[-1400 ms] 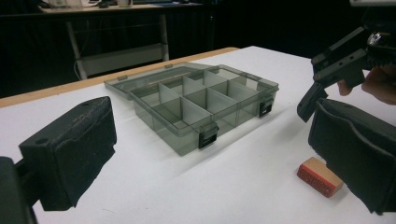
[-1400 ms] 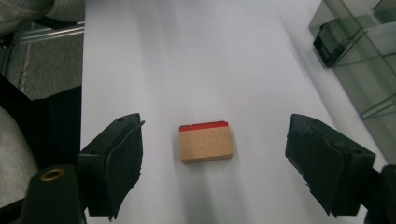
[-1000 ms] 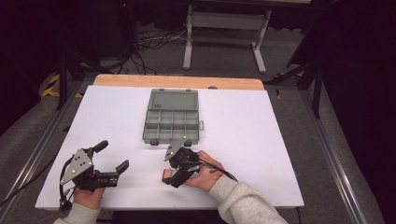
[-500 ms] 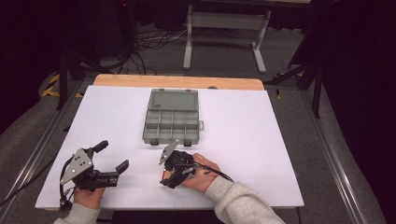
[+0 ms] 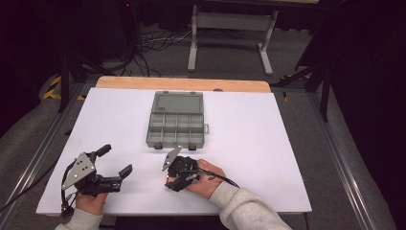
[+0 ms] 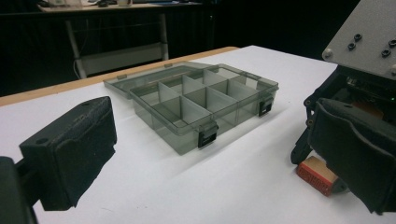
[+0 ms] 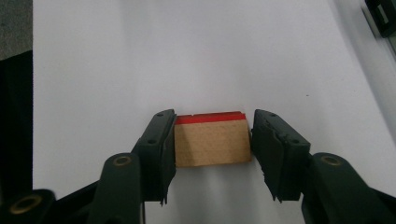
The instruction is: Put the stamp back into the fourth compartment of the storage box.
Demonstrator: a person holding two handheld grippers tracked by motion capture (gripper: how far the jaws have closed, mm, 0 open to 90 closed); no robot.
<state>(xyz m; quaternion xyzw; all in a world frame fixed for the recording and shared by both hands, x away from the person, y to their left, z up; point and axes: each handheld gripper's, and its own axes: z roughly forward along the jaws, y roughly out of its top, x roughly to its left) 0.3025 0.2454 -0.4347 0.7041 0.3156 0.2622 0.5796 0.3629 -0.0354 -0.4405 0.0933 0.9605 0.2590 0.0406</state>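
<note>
Hidden or cut off: in the high view the block under the right hand is barely a red speck beneath the gripper body. In the left gripper view the block (image 6: 317, 175) is half covered by the near black jaw, so only its red ribbed edge and a bit of tan top show. The person's arms run off the bottom edge of the high view.

Left to right, high view:
- Left gripper (image 5: 115, 160) sits near the left front of the white table (image 5: 287, 158), held low in the left hand (image 5: 88, 201), pointing right and away. Its jaws stand wide apart with nothing between them, and it is well apart from the box.
- Compartment box (image 5: 174, 122) sits mid-table with its lid folded flat toward the far edge. It is grey, see-through plastic with two latches on the near wall. The left gripper view shows the compartments (image 6: 205, 100) with nothing in them.
- Right gripper (image 5: 173, 181) is just in front of the box, not touching it, tipped down at the table, with the right hand (image 5: 206, 177) lying behind it.

In the right gripper view, the jaws have just been closing and now sit against both sides of the wooden block (image 7: 211, 140). It is tan with a red strip on its far edge and still rests on the table, near the box's front wall.
</note>
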